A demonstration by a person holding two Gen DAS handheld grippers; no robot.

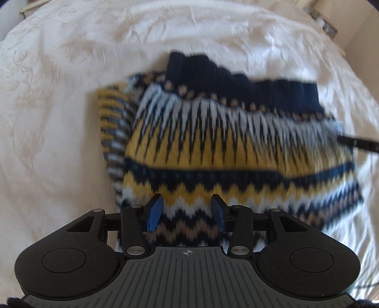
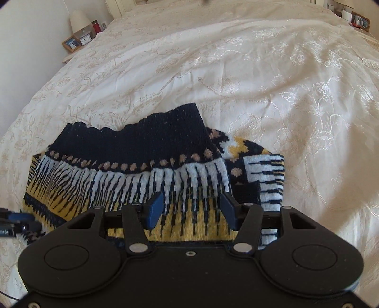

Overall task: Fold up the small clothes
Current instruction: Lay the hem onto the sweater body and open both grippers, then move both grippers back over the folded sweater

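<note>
Bed: cream embroidered bedspread (image 2: 260, 78) fills both views.
Nightstand: at 10 o'clock in the right wrist view, with a lamp (image 2: 78, 19) and a framed photo (image 2: 71, 43).
Sweater: patterned knit sweater (image 1: 213, 147), folded, lying on the bedspread at centre; navy hem (image 2: 142, 139) on top.
Left gripper (image 1: 187, 210): jaws apart over the sweater's zigzag bands, gripping nothing; blurred, so contact is unclear.
Right gripper (image 2: 193, 210): jaws apart above the yellow band, empty.
</note>
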